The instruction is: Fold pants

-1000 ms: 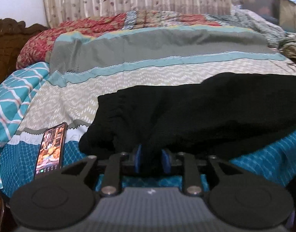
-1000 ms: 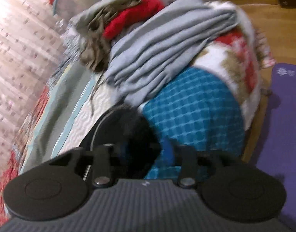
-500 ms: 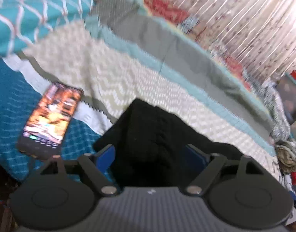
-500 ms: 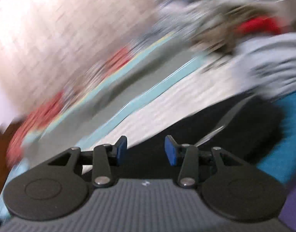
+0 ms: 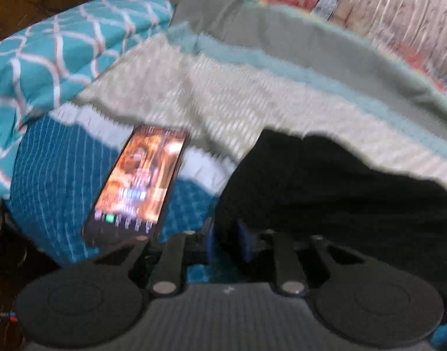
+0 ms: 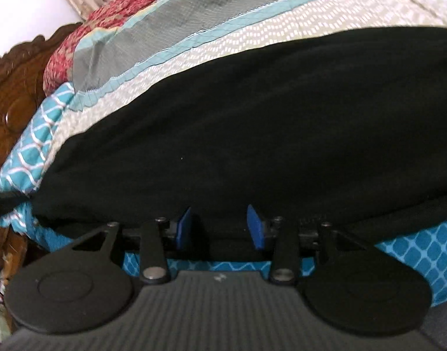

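The black pants lie spread across the patterned bedspread, and their near edge reaches the bed's front. At that edge my right gripper holds its blue pads moderately apart, with black cloth filling the gap. In the left wrist view the pants fill the lower right. My left gripper sits at their left corner; its jaws are closing, the pads are close together and a pinch of black cloth is between them.
A phone with a lit screen lies on the blue sheet just left of the left gripper. A teal patterned pillow is at the far left. A carved wooden headboard stands beyond it, and curtains hang behind the bed.
The left gripper opened over the pants' corner, shifted left and closed on the cloth again. The right gripper swung from the bed's right end to the middle of the pants' near edge.
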